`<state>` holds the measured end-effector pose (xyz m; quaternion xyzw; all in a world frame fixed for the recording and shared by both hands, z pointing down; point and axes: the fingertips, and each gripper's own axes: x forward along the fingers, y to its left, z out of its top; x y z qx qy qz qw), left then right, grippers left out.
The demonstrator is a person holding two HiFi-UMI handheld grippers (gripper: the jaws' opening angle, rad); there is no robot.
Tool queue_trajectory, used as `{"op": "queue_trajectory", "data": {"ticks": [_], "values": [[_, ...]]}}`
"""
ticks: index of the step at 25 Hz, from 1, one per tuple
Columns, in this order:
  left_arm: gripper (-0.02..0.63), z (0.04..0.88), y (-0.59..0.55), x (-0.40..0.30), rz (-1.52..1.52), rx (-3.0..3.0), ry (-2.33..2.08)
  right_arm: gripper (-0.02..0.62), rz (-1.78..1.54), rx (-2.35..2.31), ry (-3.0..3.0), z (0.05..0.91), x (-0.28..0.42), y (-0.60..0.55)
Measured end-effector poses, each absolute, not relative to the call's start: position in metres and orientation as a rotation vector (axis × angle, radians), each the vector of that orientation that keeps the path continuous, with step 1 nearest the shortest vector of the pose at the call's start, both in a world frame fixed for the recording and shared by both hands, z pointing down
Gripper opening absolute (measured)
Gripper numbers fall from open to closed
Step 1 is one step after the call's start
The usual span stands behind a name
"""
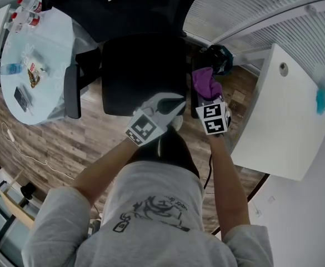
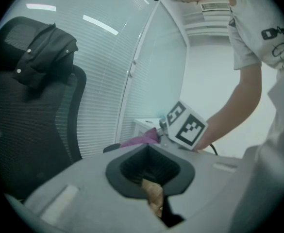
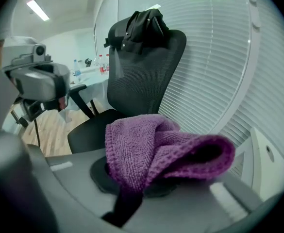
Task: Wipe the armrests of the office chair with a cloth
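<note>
Right tongs point(image 3: 132, 191) pinch purple cloth point(image 3: 154, 147); left tongs point(image 2: 154, 198) closed, empty.

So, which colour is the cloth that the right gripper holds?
Purple. The cloth shows best in the right gripper view.

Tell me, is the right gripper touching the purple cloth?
Touching. The right gripper view shows the right gripper with its jaws closed on the purple cloth, which bunches out between them.

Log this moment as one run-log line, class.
right tongs: shut on cloth | cloth: over armrest | left tongs: shut, empty
</note>
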<state>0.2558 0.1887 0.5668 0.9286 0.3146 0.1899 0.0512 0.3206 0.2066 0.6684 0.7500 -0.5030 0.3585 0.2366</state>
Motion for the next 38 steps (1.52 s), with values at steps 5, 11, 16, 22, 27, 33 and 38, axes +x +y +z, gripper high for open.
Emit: {"op": "queue_trajectory", "data": {"ticks": [5, 11, 16, 22, 27, 33, 38], "values": [[0.002, 0.567, 0.195, 0.249, 0.586, 2.816, 0.968, 0.034, 0.987, 2.062, -1.381, 0.664, 0.272, 0.241], [0.002, 0.570, 0.201, 0.243, 0.604, 2.809, 0.977, 0.034, 1.010, 2.113, -1.365, 0.660, 0.234, 0.268], [0.002, 0.562, 0.205, 0.240, 0.595, 2.805, 0.976, 0.034, 1.077, 2.132, -1.373, 0.660, 0.236, 0.268], [0.002, 0.531, 0.205, 0.234, 0.551, 2.809, 0.941, 0.034, 1.041, 2.206, -1.362, 0.627, 0.244, 0.267], [0.002, 0.482, 0.201, 0.233, 0.468, 2.820, 0.889, 0.034, 0.888, 2.312, -1.385, 0.560, 0.258, 0.257], [0.002, 0.407, 0.196, 0.228, 0.342, 2.834, 0.816, 0.034, 0.686, 2.424, -1.422, 0.467, 0.261, 0.247], [0.002, 0.352, 0.204, 0.219, 0.289, 2.814, 0.787, 0.034, 0.562, 2.505, -1.431, 0.395, 0.250, 0.256]]}}
